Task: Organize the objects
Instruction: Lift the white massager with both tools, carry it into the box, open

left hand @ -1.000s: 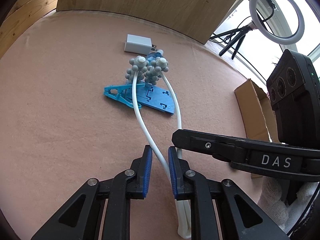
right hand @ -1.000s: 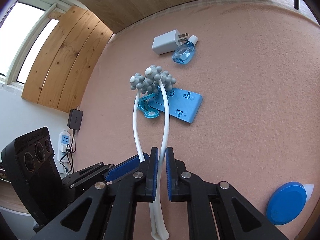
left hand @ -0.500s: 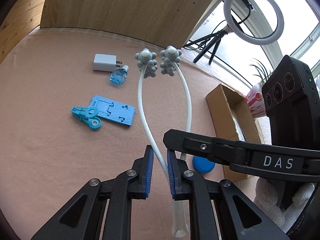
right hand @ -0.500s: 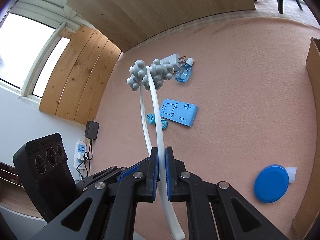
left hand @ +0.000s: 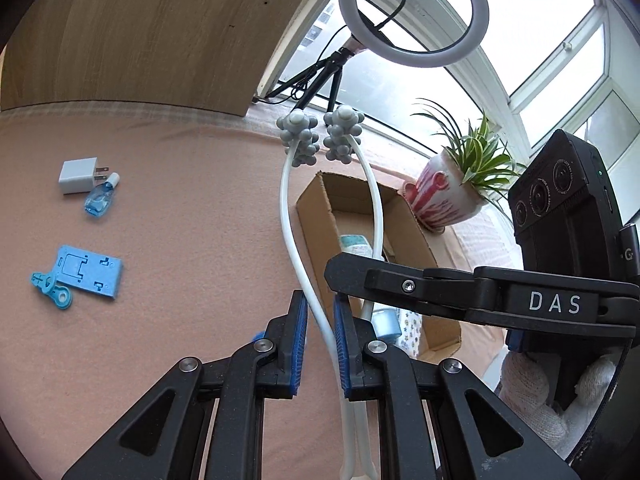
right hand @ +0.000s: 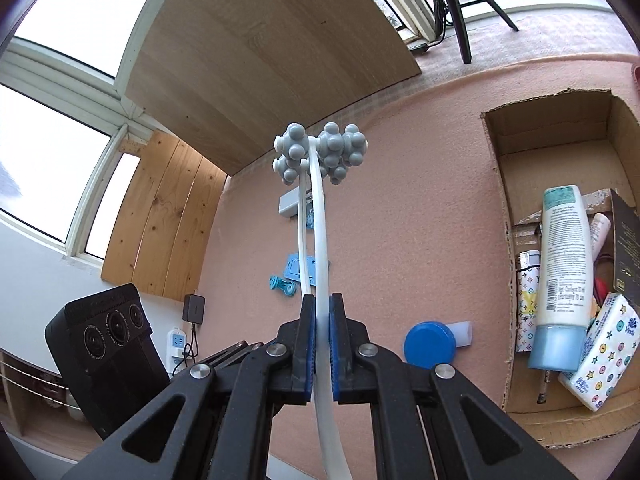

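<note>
A white two-armed massager [left hand: 300, 138] with grey knobbly ball heads hangs in the air above the pink carpet. My left gripper [left hand: 320, 308] is shut on one of its white arms near the handle end. My right gripper [right hand: 319, 312] is shut on the other arm, and its black finger [left hand: 400, 286] crosses the left wrist view from the right. In the right wrist view the massager [right hand: 340, 148] points up and away, hiding part of the things on the carpet. The open cardboard box [left hand: 316, 216] lies just beyond the massager's arms.
On the carpet lie a white charger [left hand: 78, 176], a small blue bottle [left hand: 98, 200], a blue flat stand [left hand: 90, 274], a blue clip [left hand: 52, 288] and a blue lid [right hand: 430, 344]. The box [right hand: 496, 184] holds a lotion bottle [right hand: 560, 272] and a tissue pack [right hand: 600, 360]. A potted plant [left hand: 448, 196] and ring light [left hand: 412, 12] stand behind.
Both grippers have lifted the massager off the carpet and swung it right, away from the blue stand and charger. The cardboard box has come into view beneath its arms.
</note>
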Demonstrator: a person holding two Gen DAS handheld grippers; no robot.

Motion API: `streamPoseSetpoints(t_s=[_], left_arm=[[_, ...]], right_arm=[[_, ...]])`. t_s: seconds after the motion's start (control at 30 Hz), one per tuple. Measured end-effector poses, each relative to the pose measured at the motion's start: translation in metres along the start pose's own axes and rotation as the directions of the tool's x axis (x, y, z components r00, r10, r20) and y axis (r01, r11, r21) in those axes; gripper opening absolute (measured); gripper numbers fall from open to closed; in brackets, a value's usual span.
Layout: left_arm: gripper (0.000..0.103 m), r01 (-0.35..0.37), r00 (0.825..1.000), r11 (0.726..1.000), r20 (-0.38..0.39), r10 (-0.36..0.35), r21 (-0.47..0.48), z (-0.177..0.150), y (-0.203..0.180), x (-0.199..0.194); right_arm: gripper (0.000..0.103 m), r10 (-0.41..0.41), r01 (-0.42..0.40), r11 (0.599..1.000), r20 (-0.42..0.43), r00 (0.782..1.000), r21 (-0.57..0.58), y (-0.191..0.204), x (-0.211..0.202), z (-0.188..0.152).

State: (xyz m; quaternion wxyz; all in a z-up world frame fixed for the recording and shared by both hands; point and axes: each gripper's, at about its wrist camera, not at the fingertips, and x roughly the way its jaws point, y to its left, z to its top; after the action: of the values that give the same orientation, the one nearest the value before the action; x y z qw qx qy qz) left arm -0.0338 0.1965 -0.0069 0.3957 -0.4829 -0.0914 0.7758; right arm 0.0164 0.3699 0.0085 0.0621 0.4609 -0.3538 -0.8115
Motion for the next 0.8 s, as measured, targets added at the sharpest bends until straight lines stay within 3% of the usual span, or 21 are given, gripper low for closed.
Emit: streamPoseSetpoints(t_s=[0.2, 0.6, 0.67, 0.7, 0.73, 0.8], left_arm=[[0.013, 0.049, 0.999, 0.998, -0.017, -0.048, 0.039, 0.016, -0.043, 0.032], [0.014, 0.065, 0.997, 0.994, -0.042, -0.062, 0.083, 0.038, -0.104, 0.086], [0.025, 0.03, 0.999, 0.995, -0.044, -0.026, 0.091, 0.039, -0.108, 0.089], [0.045, 0.002, 0.999, 0.996, -0.039, 0.002, 0.093, 0.04, -0.109, 0.089], [0.061, -0.023, 0.999, 0.995, -0.031, 0.026, 0.096, 0.04, -0.109, 0.088], [0.064, -0.043, 0.999, 0.994, -0.006, 0.044, 0.102, 0.04, -0.107, 0.083]], right_arm=[[0.006, -0.053, 0.052, 0.998, 0.062, 0.997, 0.027, -0.024, -0.04, 0.006], [0.006, -0.145, 0.141, 0.989, 0.11, 0.983, 0.045, -0.076, -0.078, 0.032], [0.008, -0.209, 0.209, 0.978, 0.129, 0.969, 0.015, -0.078, -0.081, 0.036], [0.013, -0.256, 0.258, 0.966, 0.132, 0.958, 0.001, -0.079, -0.081, 0.037], [0.032, -0.299, 0.303, 0.953, 0.137, 0.944, -0.004, -0.081, -0.082, 0.039], [0.057, -0.332, 0.337, 0.942, 0.163, 0.929, 0.001, -0.087, -0.087, 0.039]])
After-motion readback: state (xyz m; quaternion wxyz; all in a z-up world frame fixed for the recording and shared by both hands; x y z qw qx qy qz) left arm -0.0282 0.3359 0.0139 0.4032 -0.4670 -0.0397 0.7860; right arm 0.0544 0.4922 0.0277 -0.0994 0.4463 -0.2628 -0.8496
